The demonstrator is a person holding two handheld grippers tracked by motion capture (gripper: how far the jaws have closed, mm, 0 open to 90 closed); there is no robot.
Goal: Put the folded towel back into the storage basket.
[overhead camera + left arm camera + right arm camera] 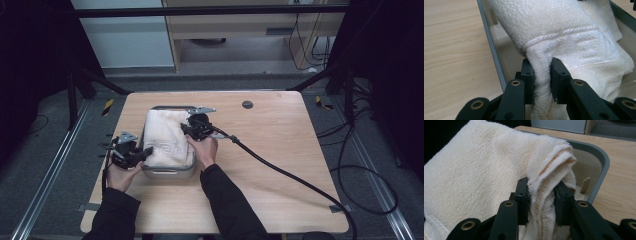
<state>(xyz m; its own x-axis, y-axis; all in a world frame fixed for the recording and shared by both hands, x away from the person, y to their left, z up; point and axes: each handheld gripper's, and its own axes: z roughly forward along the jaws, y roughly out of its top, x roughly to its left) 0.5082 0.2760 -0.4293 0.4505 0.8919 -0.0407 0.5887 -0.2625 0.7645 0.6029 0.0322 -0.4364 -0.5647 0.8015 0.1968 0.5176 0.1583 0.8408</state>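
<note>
High view: above your side of table (pixel 280 150), facing forward and down, far off. Left gripper view: rides your left gripper (pixel 542 75), looks along jaws, very close on towel (pixel 574 37) in tub (pixel 491 47). Right gripper view: same, close, opposite side. All three share towel and tub.

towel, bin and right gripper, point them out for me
towel (pixel 162 135), high view, flat top of the fold
bin (pixel 165 173), high view, near rim
right gripper (pixel 541 202), right gripper view, between its tips pinching towel folds
</note>
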